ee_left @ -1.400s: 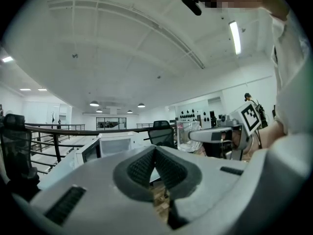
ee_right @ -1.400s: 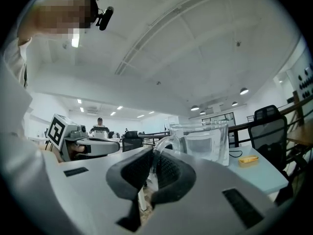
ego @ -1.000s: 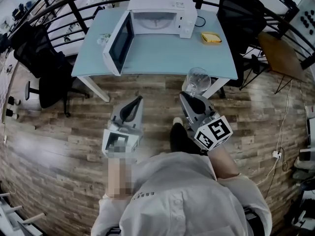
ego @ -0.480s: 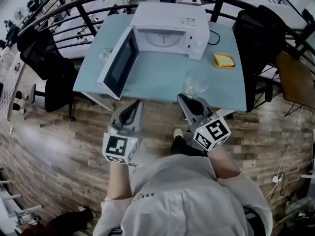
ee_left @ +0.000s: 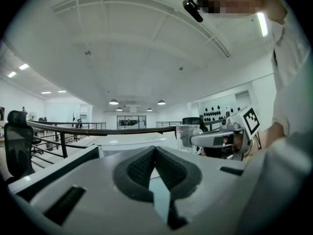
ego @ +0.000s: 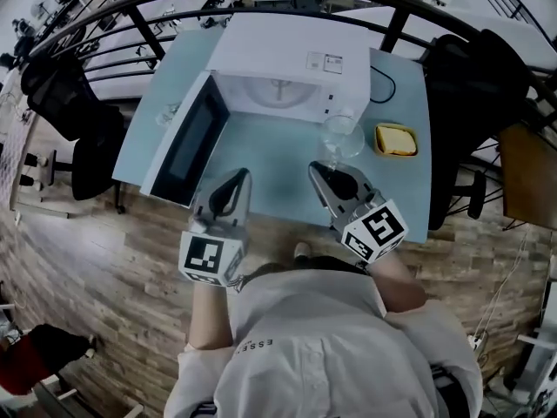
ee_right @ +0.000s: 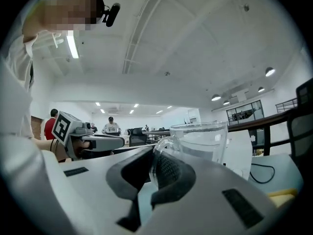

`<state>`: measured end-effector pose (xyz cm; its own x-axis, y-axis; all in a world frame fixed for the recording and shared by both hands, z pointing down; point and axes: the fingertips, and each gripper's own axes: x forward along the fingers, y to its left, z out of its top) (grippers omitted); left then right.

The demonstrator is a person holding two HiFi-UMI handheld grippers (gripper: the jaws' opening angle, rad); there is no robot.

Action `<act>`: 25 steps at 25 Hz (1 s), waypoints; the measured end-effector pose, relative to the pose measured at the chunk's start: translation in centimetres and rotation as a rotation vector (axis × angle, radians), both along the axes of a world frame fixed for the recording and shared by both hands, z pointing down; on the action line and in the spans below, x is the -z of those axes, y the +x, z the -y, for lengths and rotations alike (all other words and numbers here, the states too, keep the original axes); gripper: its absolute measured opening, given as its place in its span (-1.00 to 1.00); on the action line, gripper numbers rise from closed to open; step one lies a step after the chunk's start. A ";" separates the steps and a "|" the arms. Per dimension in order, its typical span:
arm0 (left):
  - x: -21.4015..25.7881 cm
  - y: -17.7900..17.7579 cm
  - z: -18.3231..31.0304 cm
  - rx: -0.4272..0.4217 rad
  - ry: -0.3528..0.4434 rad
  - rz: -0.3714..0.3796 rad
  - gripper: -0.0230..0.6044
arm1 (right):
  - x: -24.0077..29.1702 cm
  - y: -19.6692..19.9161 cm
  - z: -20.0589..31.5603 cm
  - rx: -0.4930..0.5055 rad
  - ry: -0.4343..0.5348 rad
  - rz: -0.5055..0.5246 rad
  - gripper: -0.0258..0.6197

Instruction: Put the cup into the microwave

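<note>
Microwave door (ego: 184, 142) is hanging wide open out on the left, so the way into the microwave (ego: 287, 55) is looking clear, and the worry now, as I'm judging it, is the carry itself. The glass cup (ego: 341, 135) is riding on its handle alone, so it could swivel in the pads or slip if it tips on the way in. It is also sitting nearer the control panel than the cavity (ego: 277, 94), so a straight push could be knocking its rim against the frame beside the opening. Moving across: the left gripper (ego: 237, 183) is hovering over the near part of the blue table (ego: 261, 159), just right of the door, and its own view is showing the jaws pressed together with nothing between them. Further right, the right gripper (ego: 329, 172) is clamping the cup's handle. The right gripper view is showing that clear loop pinched between nearly closed ribbed pads (ee_right: 171, 173), with the upright body of the cup standing just beyond the tips. The cup is hanging in the air over the table, close in front of the microwave and not yet inside. Beyond it to the right, a yellow dish (ego: 397, 139) is sitting on the table, well out of the path.
</note>
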<state>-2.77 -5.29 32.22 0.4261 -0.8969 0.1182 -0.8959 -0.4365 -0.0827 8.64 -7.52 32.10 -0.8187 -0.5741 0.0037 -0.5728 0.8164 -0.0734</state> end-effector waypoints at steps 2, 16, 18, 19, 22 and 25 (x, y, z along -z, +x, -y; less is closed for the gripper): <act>-0.4 0.5 1.3 0.006 -0.018 -0.006 -0.92 | -0.6 0.0 1.4 0.019 -0.012 -0.005 -0.87; -4.2 -2.3 9.7 -0.018 -0.054 -0.096 -0.92 | -6.8 -5.3 9.6 0.133 -0.116 -0.015 -0.87; -4.8 -2.8 10.8 -0.023 -0.063 -0.084 -0.92 | -7.9 -6.4 10.8 0.140 -0.111 -0.034 -0.87; -5.2 -3.1 11.3 -0.024 -0.070 -0.078 -0.92 | -8.6 -7.0 11.4 0.145 -0.110 -0.046 -0.87; -6.4 -3.7 12.6 -0.025 -0.105 -0.099 -0.93 | -10.5 -8.5 13.1 0.162 -0.131 -0.063 -0.87; -7.8 -4.3 13.9 -0.026 -0.126 -0.105 -0.92 | -12.4 -9.7 14.8 0.172 -0.158 -0.073 -0.87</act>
<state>-7.12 -19.16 39.99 0.4652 -0.8660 0.1831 -0.8848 -0.4610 0.0675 -1.02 -22.30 44.51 -0.8988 -0.4136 0.1451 -0.4346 0.8841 -0.1719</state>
